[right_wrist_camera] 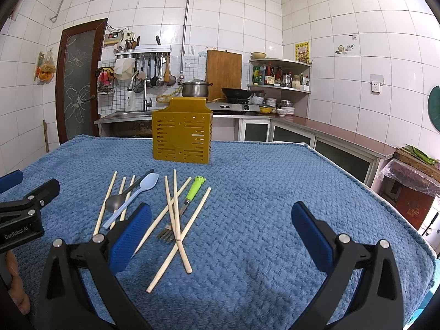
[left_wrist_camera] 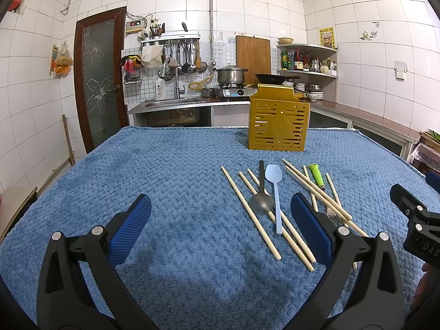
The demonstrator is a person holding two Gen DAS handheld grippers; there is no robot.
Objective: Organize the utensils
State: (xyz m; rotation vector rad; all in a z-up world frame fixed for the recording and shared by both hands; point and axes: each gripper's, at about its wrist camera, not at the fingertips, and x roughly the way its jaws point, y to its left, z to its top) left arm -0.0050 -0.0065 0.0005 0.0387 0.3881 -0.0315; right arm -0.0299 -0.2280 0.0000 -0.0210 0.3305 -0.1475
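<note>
Left gripper (left_wrist_camera: 220,228) spread wide, blue pads (left_wrist_camera: 130,229) facing each other, nothing between; held low, aimed forward. Right gripper (right_wrist_camera: 221,233) equally wide, blue pads (right_wrist_camera: 309,238) bare, nothing gripped; same low forward pose. Held side by side, each visible at the edge of the other's view; bit of hand (right_wrist_camera: 16,283) behind left gripper.

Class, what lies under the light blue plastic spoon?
Beneath the light blue plastic spoon run wooden chopsticks on the blue towel. The spoon hides the stretches it crosses.
</note>
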